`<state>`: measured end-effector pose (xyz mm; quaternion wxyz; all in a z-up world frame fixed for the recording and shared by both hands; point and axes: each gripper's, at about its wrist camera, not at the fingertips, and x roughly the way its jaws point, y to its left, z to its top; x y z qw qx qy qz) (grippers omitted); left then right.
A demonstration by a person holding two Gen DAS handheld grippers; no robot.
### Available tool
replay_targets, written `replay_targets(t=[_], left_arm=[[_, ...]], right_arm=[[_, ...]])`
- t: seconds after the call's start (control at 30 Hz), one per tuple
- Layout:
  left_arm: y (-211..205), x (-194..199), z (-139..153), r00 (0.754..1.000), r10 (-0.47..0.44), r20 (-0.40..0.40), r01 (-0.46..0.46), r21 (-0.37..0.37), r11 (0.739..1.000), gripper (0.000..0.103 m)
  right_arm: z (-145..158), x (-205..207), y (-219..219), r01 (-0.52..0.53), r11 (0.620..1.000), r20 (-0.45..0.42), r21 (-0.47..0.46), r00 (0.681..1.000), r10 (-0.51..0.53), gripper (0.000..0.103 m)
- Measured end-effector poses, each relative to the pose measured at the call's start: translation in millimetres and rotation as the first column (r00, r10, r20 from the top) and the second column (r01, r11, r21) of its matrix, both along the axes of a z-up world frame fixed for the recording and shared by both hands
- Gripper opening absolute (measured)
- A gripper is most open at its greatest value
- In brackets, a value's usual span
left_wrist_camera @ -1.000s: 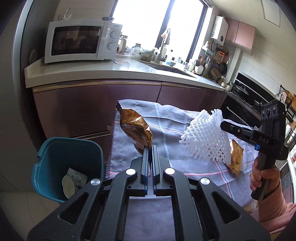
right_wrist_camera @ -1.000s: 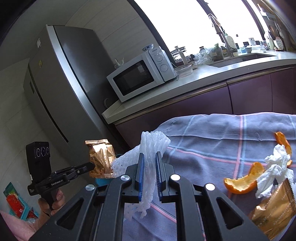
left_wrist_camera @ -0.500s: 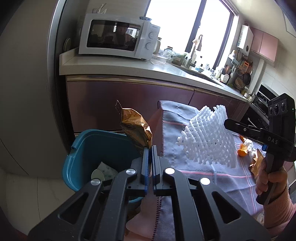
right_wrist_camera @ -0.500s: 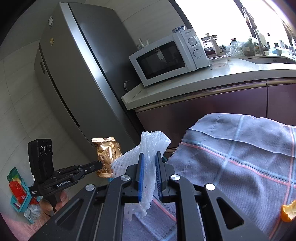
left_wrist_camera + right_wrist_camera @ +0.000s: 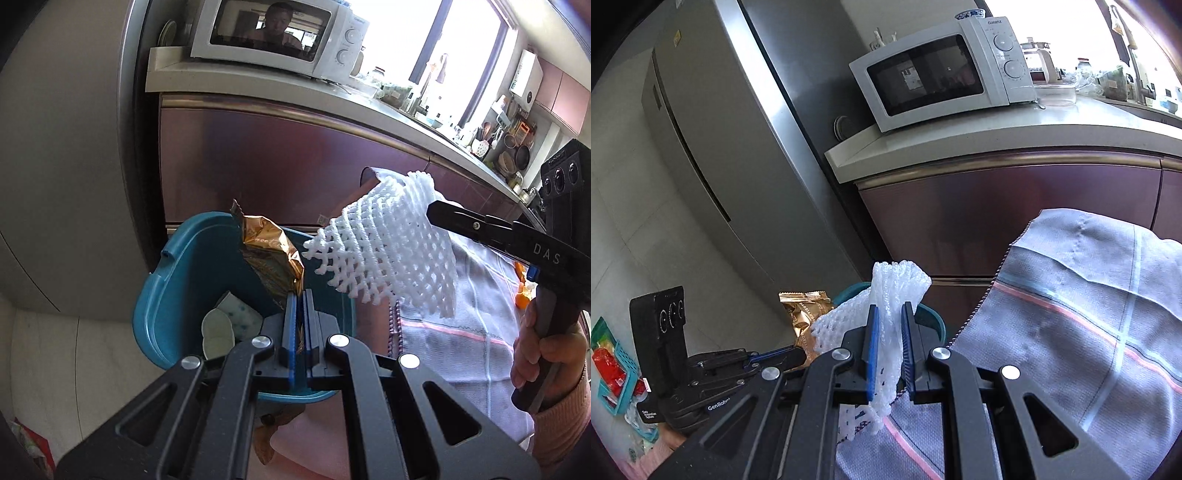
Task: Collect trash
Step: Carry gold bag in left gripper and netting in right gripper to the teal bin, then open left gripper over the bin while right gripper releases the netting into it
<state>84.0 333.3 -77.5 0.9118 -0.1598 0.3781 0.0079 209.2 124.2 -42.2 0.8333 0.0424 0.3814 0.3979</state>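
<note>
- Two pieces of trash are up in the air right now, one in each gripper.
- The left gripper point(image 5: 298, 295) is clenched tight on a shiny gold wrapper point(image 5: 271, 254). The wrapper hangs right over the open top of the blue bin point(image 5: 173, 280).
- The right gripper point(image 5: 888, 314) is squeezed shut on a white foam net point(image 5: 892, 295). In the left camera the net sits just beside the bin, over the edge of the gray cloth point(image 5: 476, 332), not quite above the bin.
- Some trash is already in the bin: a pale round piece point(image 5: 216, 332) and a flat speckled piece point(image 5: 240, 317) lie at the bottom.
- So part of the job looks done, and these two pieces are nearly there but not dropped in.
- Next, I think the left gripper only needs to let go, and the wrapper should fall in.
- The net may need to go a little more toward the bin first, or it could land on the cloth or the floor.
- More trash is left on the cloth: a bit of orange peel point(image 5: 523, 299) peeks out behind the right gripper.
- I cannot tell how much more is on the table, as most of it is out of view.
</note>
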Motion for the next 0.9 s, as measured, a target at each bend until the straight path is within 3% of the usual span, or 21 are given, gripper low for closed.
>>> replay_targets(t=[0.3,0.5,0.63,0.7,0.9], left_arm=[[13,16,-34,0.998,0.019,-0.061,-0.021,-0.025,0.999,0.004],[14,26,-52,0.995,0.017,-0.099,-0.021,-0.031,0.999,0.005],[15,35,-64,0.992,0.015,-0.124,-0.02,-0.04,0.999,0.009],[14,37,-68,0.991,0.017,-0.13,-0.023,-0.05,0.998,0.014],[6,36,-66,0.995,0.013,-0.103,-0.019,-0.054,0.998,0.014]], right_arm=[[-30,15,39,0.004,0.995,-0.047,-0.103,0.999,-0.009,0.012],[-44,23,55,0.0,0.988,-0.087,-0.156,0.996,-0.013,0.018],[-48,26,59,-0.004,0.986,-0.106,-0.167,0.994,-0.014,0.029],[-48,24,57,-0.005,0.986,-0.104,-0.165,0.994,-0.012,0.03],[-44,13,44,-0.011,0.989,-0.093,-0.146,0.996,-0.003,0.031]])
